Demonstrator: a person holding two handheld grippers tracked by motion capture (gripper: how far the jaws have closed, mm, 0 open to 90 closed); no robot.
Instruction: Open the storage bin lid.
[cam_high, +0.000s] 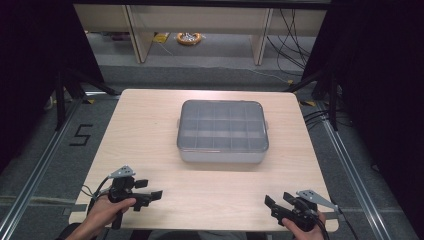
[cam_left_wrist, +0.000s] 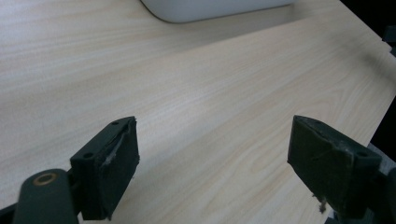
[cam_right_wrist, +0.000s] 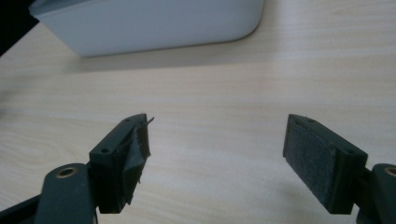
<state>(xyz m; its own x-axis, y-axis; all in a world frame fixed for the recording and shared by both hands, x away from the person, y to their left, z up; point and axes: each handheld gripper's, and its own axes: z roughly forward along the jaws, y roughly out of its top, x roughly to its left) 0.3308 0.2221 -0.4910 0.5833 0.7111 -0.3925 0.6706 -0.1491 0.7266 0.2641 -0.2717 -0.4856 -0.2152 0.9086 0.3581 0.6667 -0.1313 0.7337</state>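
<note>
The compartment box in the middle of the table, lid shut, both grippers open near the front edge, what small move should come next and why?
Probably bring both forward toward the compartment box. The left hand-held gripper and right hand-held gripper sit open near the front edge of the table, holding nothing and well short of the box, whose clear lid looks closed. The bare wood between gives a free path.

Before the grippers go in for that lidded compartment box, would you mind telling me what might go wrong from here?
1. The box has smooth, rounded walls, so open jaws closing on a corner may slip.
2. The left gripper and right gripper both sit near the table front edge, well short of the box; pushing from one side only could slide or turn it.
3. The pad on the right gripper looks frayed, which may weaken its grip.
</note>
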